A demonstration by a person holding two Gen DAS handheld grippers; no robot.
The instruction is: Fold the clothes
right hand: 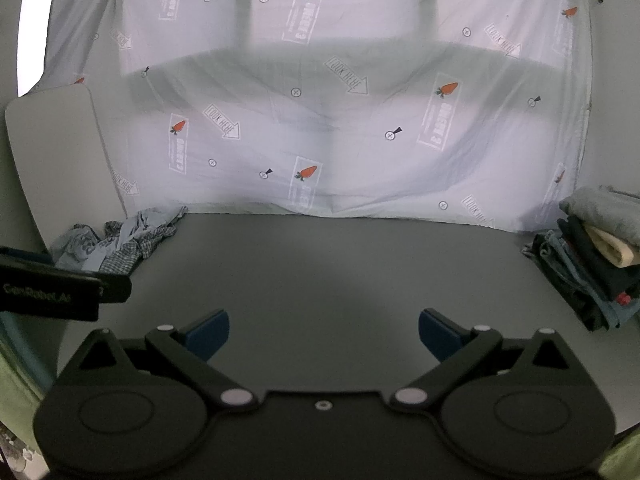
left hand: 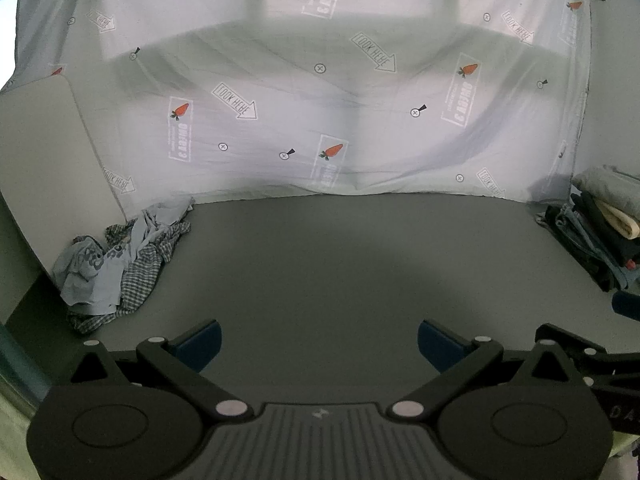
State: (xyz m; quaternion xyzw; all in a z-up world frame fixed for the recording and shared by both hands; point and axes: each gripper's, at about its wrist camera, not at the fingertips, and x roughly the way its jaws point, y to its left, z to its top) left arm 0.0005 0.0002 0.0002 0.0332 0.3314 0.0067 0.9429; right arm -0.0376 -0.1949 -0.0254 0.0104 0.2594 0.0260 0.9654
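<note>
The left gripper [left hand: 319, 344] hovered over the grey bench [left hand: 320, 264] with its blue-padded fingers [left hand: 200, 342] spread wide apart and nothing between them. The right gripper [right hand: 324, 336] matched it, its own blue fingers [right hand: 208, 334] just as far apart and likewise empty above the same bare middle of the bench [right hand: 320, 272]. Each tool showed at the edge of the other's view: a black part of the right one at the right edge of the left wrist view, and a black body bearing pale lettering at the left edge of the right wrist view. Taking the bench as the landmark, a crumpled pile of clothes [left hand: 120, 260] lay at its far left corner, pale blue fabric tangled with a dark checked garment, unfolded and well apart from both sets of fingers; the right wrist view showed the same pile [right hand: 120, 242] in that corner. At the far right edge of the bench sat a stack of folded clothes [left hand: 604, 232], with denim and dark pieces low, a cream piece and a grey one above [right hand: 596, 248]. Behind the bench hung a pale printed sheet [left hand: 320, 100] with carrots and arrow labels, and a light flat board [left hand: 44, 152] leaned at the left beside the crumpled pile.
</note>
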